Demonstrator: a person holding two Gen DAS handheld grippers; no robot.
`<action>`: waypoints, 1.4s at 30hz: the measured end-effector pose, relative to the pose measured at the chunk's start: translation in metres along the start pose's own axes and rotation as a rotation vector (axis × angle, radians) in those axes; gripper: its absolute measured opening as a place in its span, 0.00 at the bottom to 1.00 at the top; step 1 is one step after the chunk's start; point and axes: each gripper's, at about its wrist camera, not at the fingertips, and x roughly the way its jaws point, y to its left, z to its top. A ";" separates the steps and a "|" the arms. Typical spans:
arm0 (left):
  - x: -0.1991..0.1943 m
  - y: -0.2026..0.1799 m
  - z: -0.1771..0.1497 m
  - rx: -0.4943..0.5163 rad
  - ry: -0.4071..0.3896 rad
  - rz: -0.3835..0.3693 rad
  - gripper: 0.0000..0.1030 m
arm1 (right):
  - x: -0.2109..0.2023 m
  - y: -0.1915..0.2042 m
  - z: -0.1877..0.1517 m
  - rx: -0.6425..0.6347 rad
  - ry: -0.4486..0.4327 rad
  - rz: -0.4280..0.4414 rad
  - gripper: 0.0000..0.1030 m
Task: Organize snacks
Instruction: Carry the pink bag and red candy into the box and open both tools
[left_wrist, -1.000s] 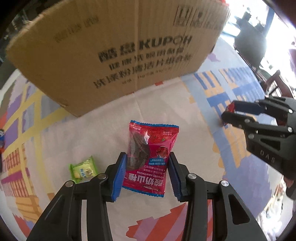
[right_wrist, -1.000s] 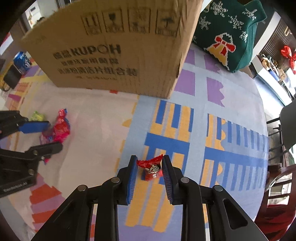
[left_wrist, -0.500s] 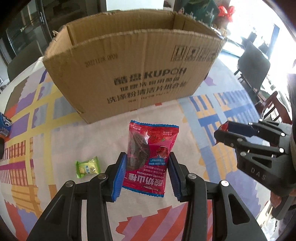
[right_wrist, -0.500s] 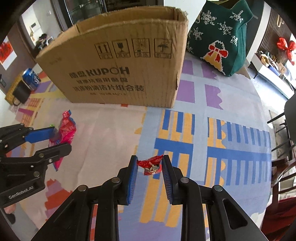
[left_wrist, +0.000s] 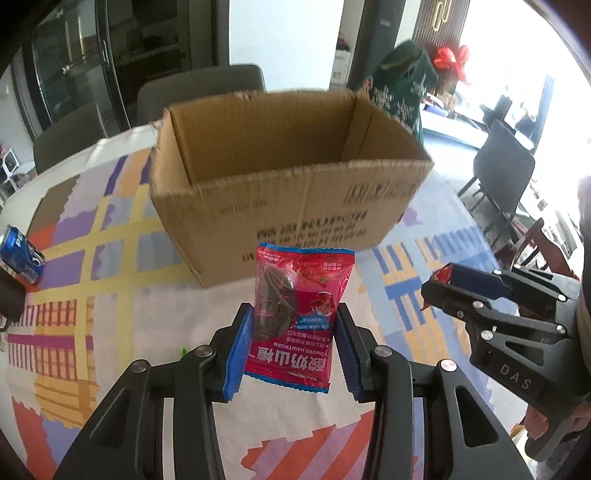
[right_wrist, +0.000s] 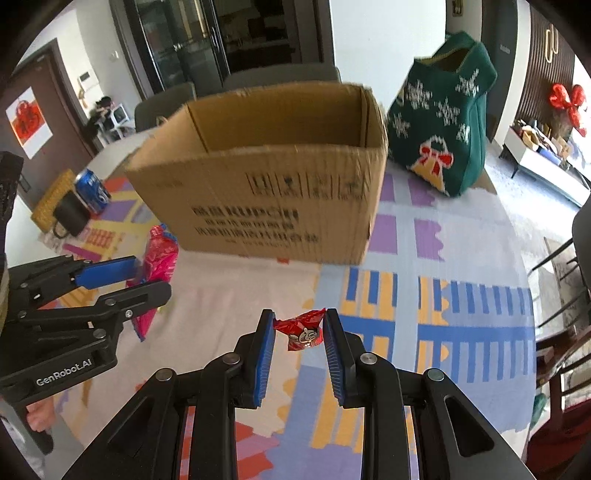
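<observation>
Snacks airborne, none boxed yet: left gripper (left_wrist: 294, 349) clamps yogurt hawthorn packet (left_wrist: 299, 314), right gripper (right_wrist: 300, 345) pinches small red candy (right_wrist: 303, 329), both short of the open cardboard box (left_wrist: 295, 206).

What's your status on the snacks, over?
Left gripper shut on red hawthorn pack. Right gripper shut on small red candy. Both short of open cardboard box; nothing in the way.

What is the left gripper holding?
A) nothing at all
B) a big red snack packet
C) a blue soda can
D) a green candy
B: the left gripper has its blue pads pressed on both sides of the big red snack packet, holding it up off the table in front of the cardboard box.
</observation>
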 end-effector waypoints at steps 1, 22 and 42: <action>-0.004 0.001 0.002 -0.001 -0.010 0.002 0.42 | -0.003 0.001 0.001 0.000 -0.009 0.003 0.27; -0.047 0.019 0.054 -0.042 -0.150 0.017 0.41 | -0.046 0.019 0.059 0.023 -0.182 0.062 0.27; -0.034 0.036 0.107 -0.051 -0.169 0.036 0.41 | -0.031 0.013 0.108 0.039 -0.211 0.067 0.27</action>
